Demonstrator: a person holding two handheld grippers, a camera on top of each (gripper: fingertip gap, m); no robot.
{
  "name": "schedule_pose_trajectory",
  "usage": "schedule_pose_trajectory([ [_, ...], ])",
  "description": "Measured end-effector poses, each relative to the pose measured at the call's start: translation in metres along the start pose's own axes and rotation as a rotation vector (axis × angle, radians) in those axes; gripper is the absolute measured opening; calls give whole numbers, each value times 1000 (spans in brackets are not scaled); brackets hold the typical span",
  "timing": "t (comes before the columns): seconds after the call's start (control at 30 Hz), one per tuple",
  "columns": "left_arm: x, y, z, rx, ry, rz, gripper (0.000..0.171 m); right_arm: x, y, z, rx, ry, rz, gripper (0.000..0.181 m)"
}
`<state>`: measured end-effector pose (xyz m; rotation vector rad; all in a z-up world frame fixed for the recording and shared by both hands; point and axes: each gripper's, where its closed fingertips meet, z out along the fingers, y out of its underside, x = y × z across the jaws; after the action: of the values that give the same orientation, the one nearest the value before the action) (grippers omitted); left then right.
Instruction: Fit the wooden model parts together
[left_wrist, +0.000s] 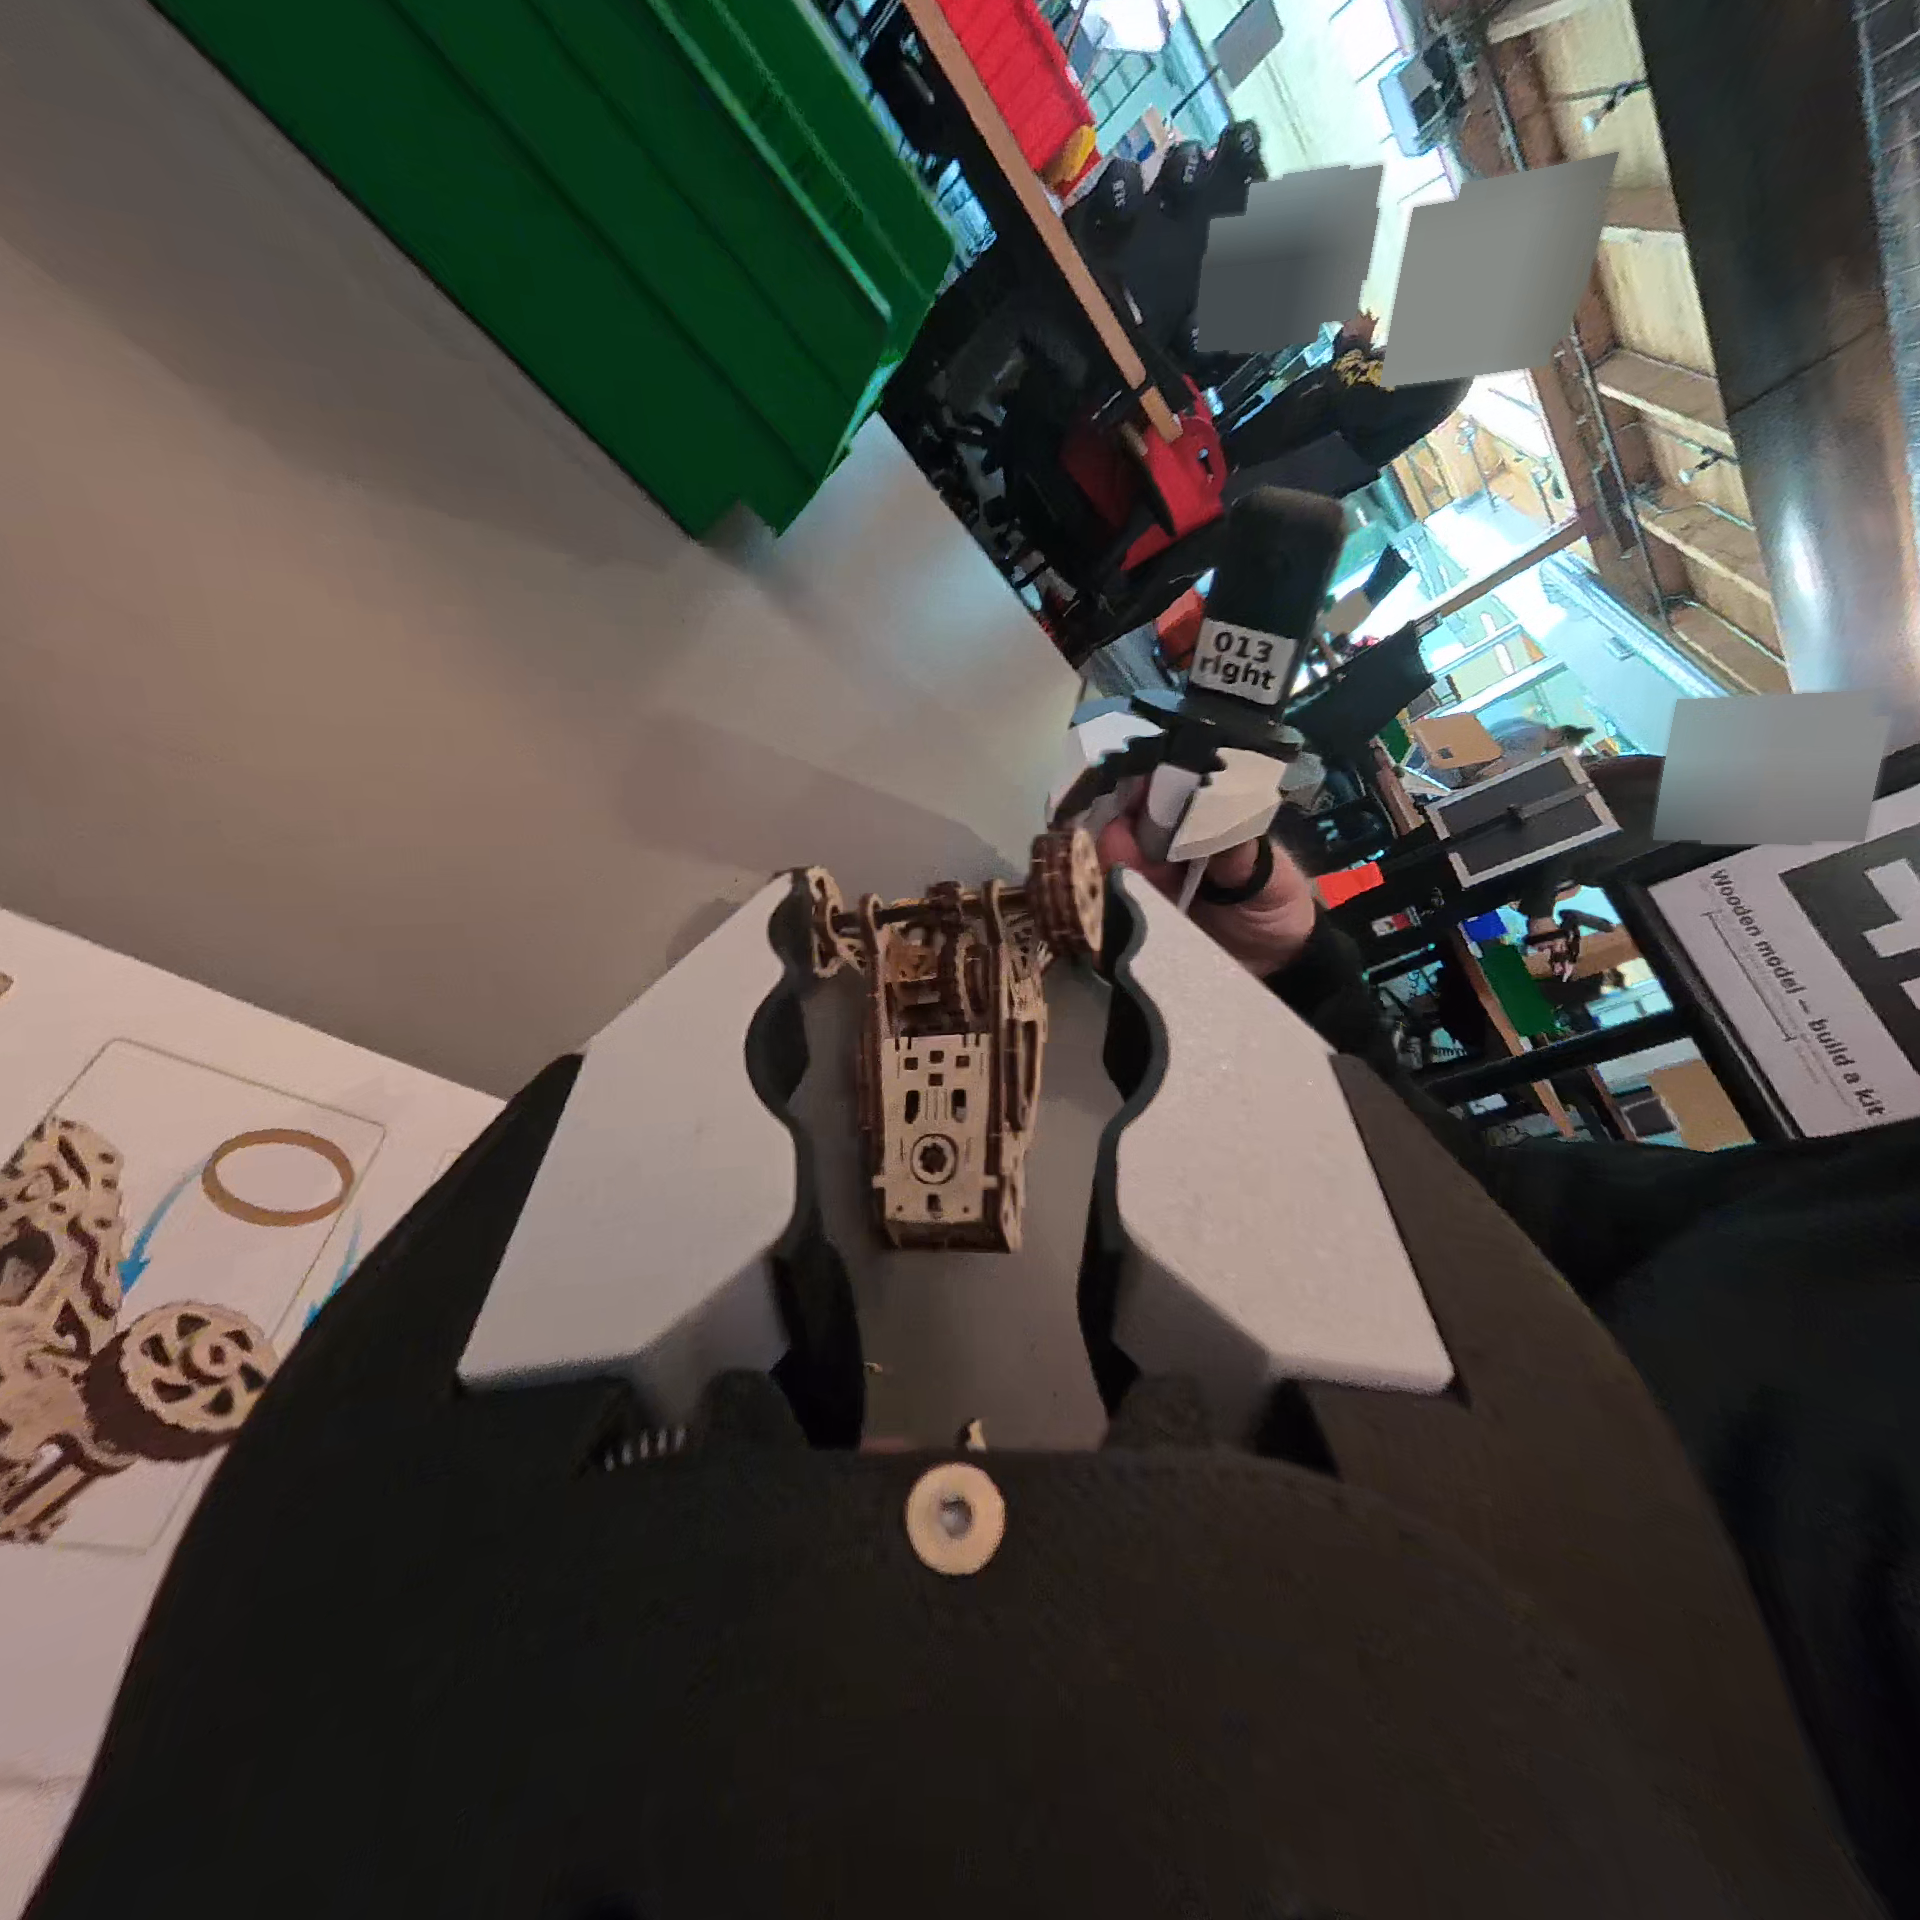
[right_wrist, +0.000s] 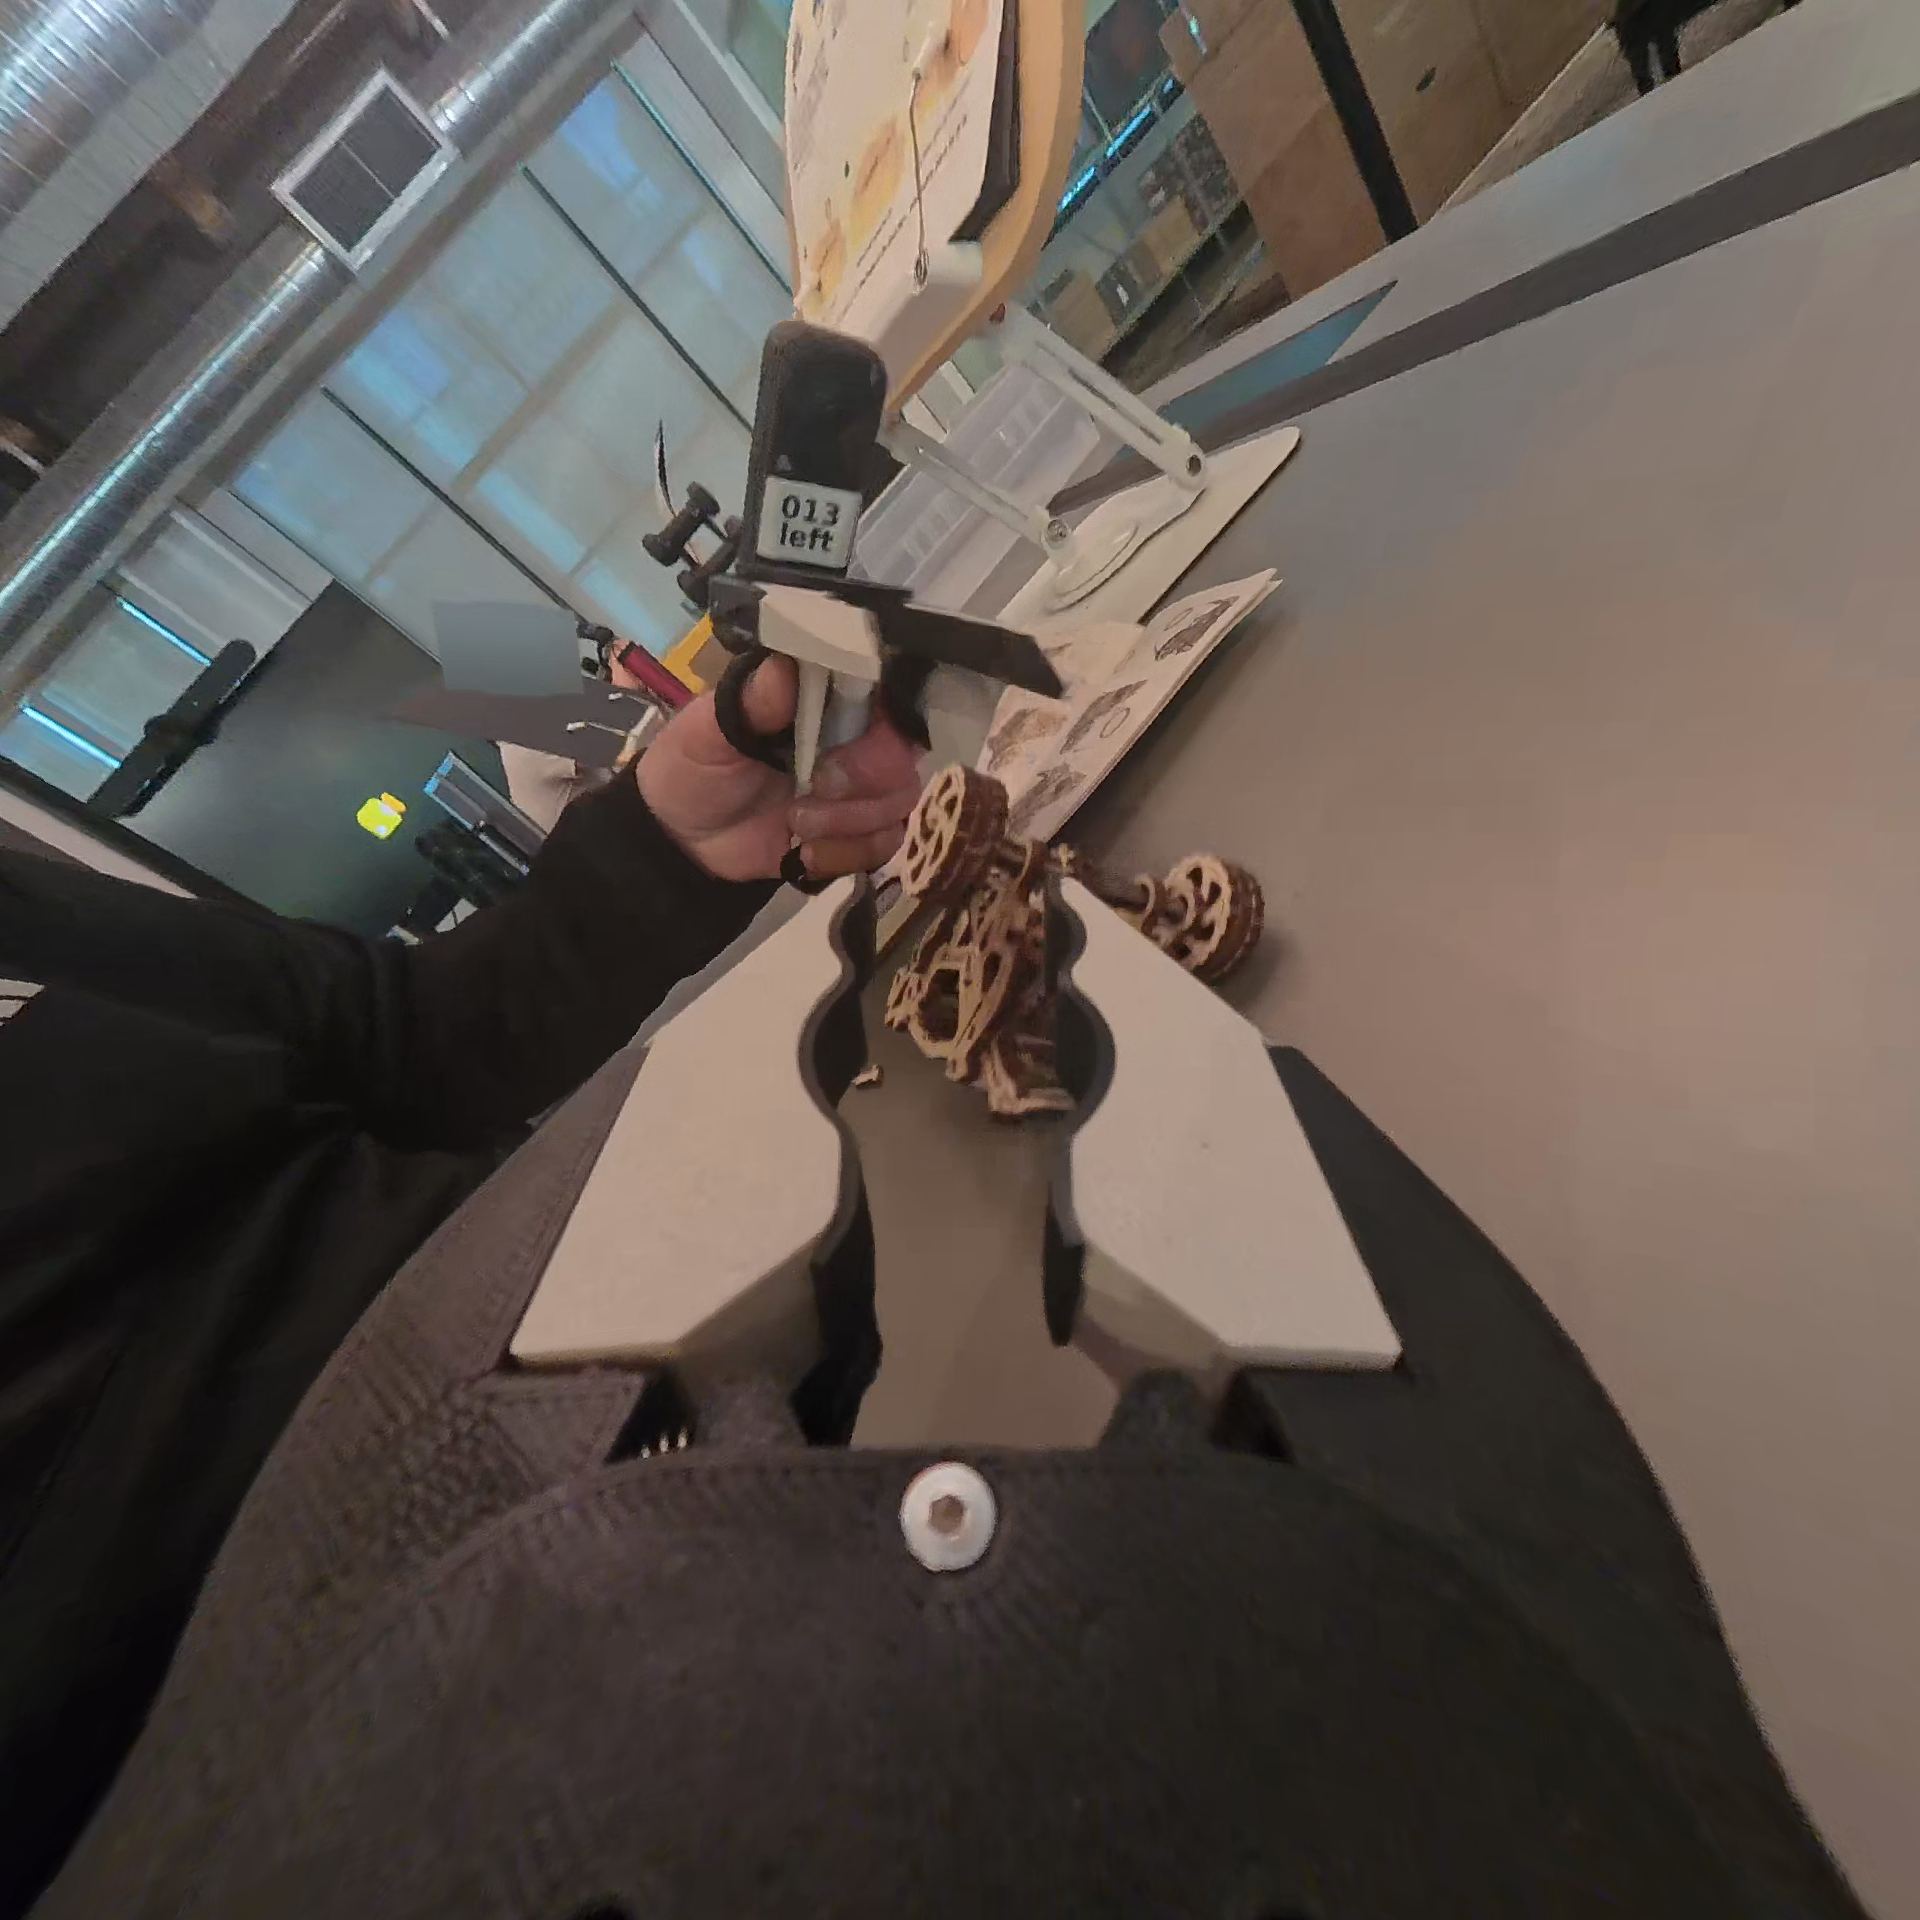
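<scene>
While the wooden model (left_wrist: 940, 1049) already looks mostly built, with wheels on, it sits between the spread fingers of the left gripper (left_wrist: 940, 904), and the right gripper (right_wrist: 961, 914) maybe touches it, fingers apart.

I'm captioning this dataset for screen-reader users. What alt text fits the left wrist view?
A small wooden model with wheels sits between the open white fingers of the left gripper, above a grey table. Beyond it a hand holds the right gripper; green bins stand behind.
</scene>
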<state>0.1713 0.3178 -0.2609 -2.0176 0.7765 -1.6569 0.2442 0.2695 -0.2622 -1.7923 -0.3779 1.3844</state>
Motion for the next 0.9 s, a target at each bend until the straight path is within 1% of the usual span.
schedule_pose_trajectory([
  [0.03,5,-1,-3,10,1,17,52,-1,-2,-4,14,9,-9,31],
  [0.13,13,9,-13,-30,-47,79,52,-4,-6,-16,36,26,-27,32],
  [0.2,23,20,-23,-66,-55,118,48,-6,-7,-26,45,77,-67,31],
  [0.27,31,30,-39,-94,-89,161,47,-20,2,-32,-4,116,-164,26],
  [0.3,35,35,-49,-109,-108,184,46,-28,12,-30,-60,131,-211,26],
  [0.4,43,58,-75,-167,-169,250,42,-58,53,-9,-253,121,-354,27],
  [0.47,45,74,-91,-205,-219,280,41,-75,91,14,-400,110,-451,28],
  [0.53,49,90,-105,-228,-252,305,40,-83,129,35,-529,112,-552,27],
  [0.57,49,97,-111,-242,-277,310,39,-85,144,44,-577,119,-589,27],
  [0.6,49,103,-118,-250,-299,315,39,-85,152,52,-595,130,-616,27],
  [0.7,51,119,-133,-246,-316,314,37,-90,160,68,-592,121,-610,26],
  [0.77,48,133,-143,-278,-352,327,37,-93,160,78,-587,117,-611,24],
  [0.83,38,147,-155,-314,-436,345,37,-92,160,86,-597,128,-614,24],
  [0.9,21,158,-170,-336,-548,321,40,-90,155,96,-584,155,-611,26],
])
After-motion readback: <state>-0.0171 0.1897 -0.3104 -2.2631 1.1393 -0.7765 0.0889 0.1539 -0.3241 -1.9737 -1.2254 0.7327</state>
